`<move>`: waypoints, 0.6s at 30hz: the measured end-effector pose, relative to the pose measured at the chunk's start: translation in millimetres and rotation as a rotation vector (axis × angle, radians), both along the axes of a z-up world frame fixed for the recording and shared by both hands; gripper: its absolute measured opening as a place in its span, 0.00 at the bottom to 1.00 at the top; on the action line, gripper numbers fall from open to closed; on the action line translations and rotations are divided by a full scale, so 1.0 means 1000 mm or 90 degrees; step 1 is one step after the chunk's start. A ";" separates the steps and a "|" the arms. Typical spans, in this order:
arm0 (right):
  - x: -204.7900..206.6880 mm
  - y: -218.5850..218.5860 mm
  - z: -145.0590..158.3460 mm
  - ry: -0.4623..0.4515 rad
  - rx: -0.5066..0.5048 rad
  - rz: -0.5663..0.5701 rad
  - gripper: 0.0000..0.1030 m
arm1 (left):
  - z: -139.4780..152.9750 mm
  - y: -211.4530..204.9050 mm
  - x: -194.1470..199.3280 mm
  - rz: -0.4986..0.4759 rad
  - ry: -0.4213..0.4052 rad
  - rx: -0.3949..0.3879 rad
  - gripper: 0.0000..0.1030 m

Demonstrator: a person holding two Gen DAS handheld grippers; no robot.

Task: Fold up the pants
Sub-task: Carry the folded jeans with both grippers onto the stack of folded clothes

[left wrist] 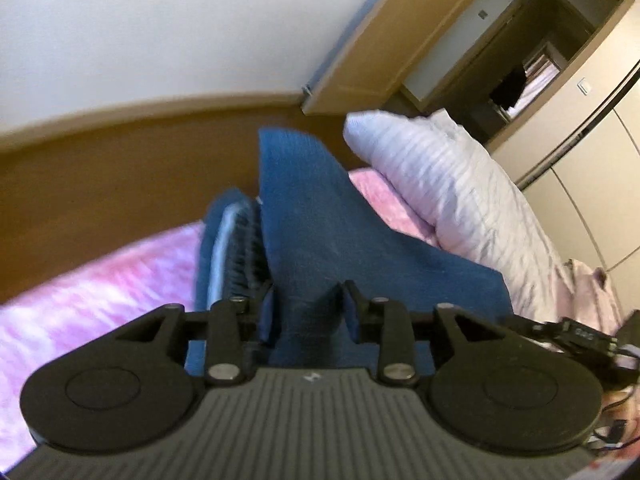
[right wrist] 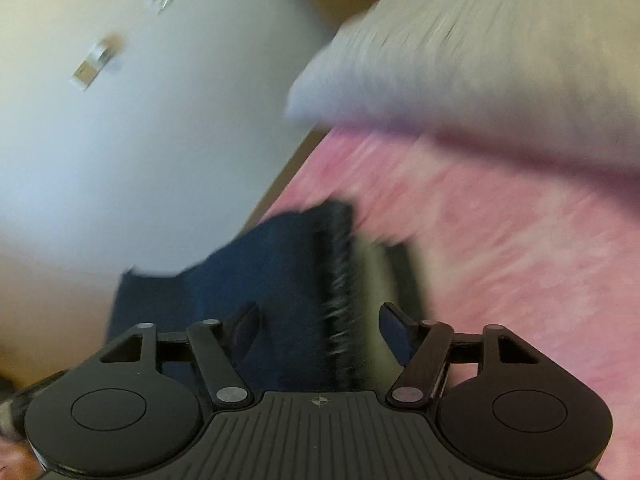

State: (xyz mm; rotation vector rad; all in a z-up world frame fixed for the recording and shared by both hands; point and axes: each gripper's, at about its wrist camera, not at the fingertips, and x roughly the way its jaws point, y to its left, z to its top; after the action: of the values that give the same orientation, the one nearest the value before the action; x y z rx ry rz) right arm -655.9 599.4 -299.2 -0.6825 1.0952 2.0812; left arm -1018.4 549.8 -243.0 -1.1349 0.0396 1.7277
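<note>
The left gripper point(left wrist: 308, 312) pinched the blue pants point(left wrist: 304, 216), which rose ahead of it, left of the striped pillow point(left wrist: 452, 192). The right gripper point(right wrist: 318, 332), fingers apart around the cloth, looked the looser; whether it gripped was unclear.

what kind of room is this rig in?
Most likely a bedroom: a striped white pillow on a fuzzy pink bedspread, a brown wooden headboard, and an open wooden door.
</note>
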 end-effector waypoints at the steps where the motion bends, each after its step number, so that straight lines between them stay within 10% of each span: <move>1: 0.005 -0.010 0.007 -0.004 0.024 0.000 0.62 | 0.009 -0.007 0.004 0.007 0.019 -0.003 0.27; 3: 0.007 -0.032 0.017 -0.019 0.065 0.016 0.59 | 0.024 -0.020 0.015 -0.005 0.036 0.013 0.27; 5: 0.001 -0.056 0.021 -0.050 0.119 0.035 0.28 | 0.035 -0.026 0.034 -0.038 0.059 0.021 0.27; 7: -0.013 -0.071 0.010 -0.100 0.148 0.057 0.18 | 0.040 -0.027 0.055 -0.084 0.090 0.022 0.26; 15: -0.034 -0.071 -0.028 -0.181 0.182 0.057 0.19 | 0.006 -0.009 0.072 -0.100 0.162 -0.060 0.09; 18: -0.020 -0.077 -0.005 -0.176 0.163 0.052 0.39 | 0.016 -0.010 0.077 -0.100 0.173 -0.078 0.11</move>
State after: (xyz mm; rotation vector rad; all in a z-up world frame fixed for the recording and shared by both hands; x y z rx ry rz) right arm -676.4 522.8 -303.8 -0.8666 0.6449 2.0712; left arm -941.6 540.2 -226.7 -0.9500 0.3962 1.7439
